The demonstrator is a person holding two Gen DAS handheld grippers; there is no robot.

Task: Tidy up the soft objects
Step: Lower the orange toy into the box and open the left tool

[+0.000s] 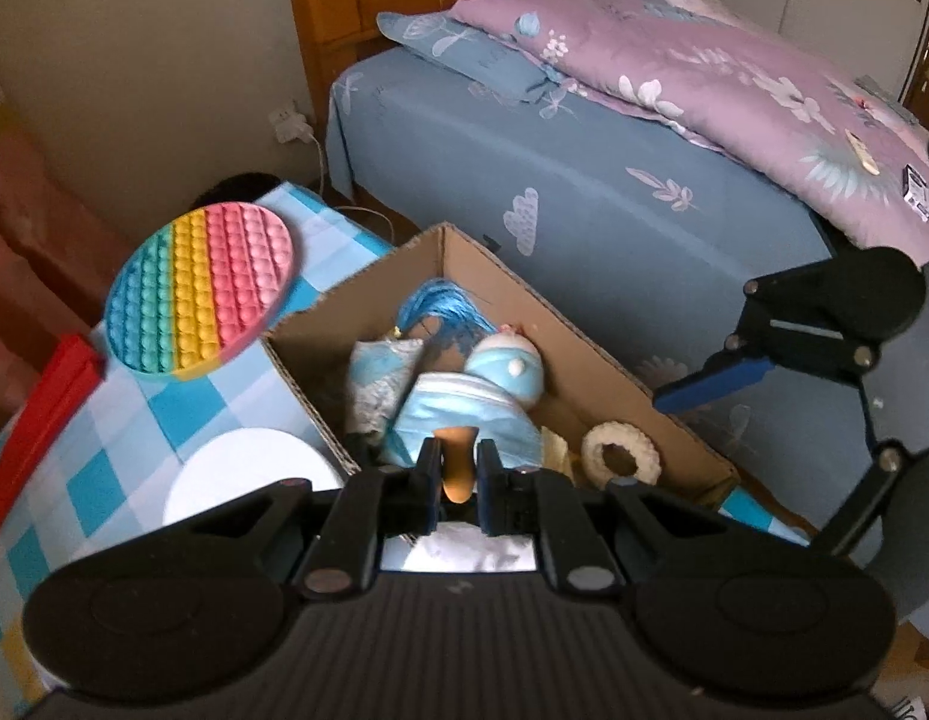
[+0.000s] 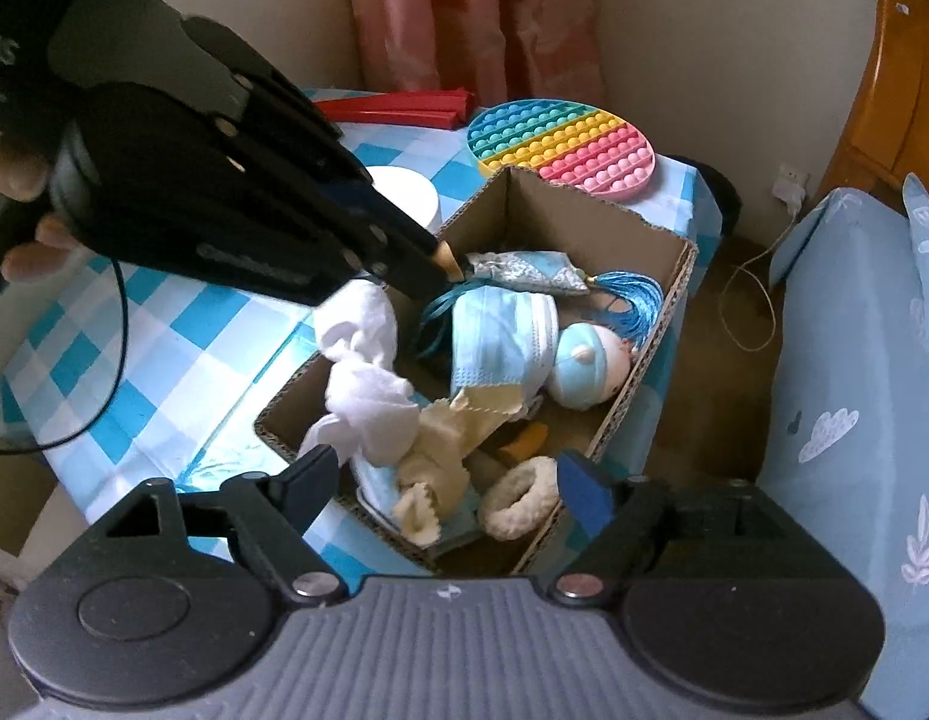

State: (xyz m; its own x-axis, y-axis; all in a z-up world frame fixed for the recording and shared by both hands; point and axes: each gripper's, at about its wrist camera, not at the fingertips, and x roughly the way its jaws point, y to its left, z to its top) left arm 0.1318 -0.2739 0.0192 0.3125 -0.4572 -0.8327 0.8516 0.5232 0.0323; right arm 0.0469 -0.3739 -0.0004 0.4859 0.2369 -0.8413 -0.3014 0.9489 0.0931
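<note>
A brown cardboard box [image 2: 656, 324] sits on the bench [image 2: 164, 324], which has a blue and white checked cloth. The box is in the middle of both pictures, and it is full of soft things.

The left tool [image 1: 455, 471] is at the bottom middle of the left wrist picture. Its two fingers are nearly closed and pinch a small orange-tan thing [image 1: 456, 462] between them. I cannot tell what that thing is. In the right wrist picture this tool comes in from the upper left, and its tip is over the far part of the box.

The right tool [image 2: 446, 489] is at the bottom of its own picture. Its fingers are spread wide and hold nothing. It hangs over the near end of the box.

Inside the box lies a little doll with a blue cap [image 2: 584, 369], toward the right side. A blue face mask [image 2: 500, 342] lies just beside it. A blue tassel [image 2: 635, 300] is at the far right corner. A small blue and silver pouch [image 2: 524, 267] lies along the far wall. A white cloth [image 2: 362, 372] hangs over the left edge. A cream cloth [image 2: 440, 456] and a fluffy white ring [image 2: 518, 501] are at the near end.

A round rainbow bubble toy [image 2: 560, 138] lies on the bench behind the box. A red thing [image 2: 398, 108] and a white round lid [image 2: 404, 189] are near it.

A bed [image 1: 584, 168] with a purple flower quilt [image 1: 734, 78] stands well apart, in the upper right of the left wrist picture.
</note>
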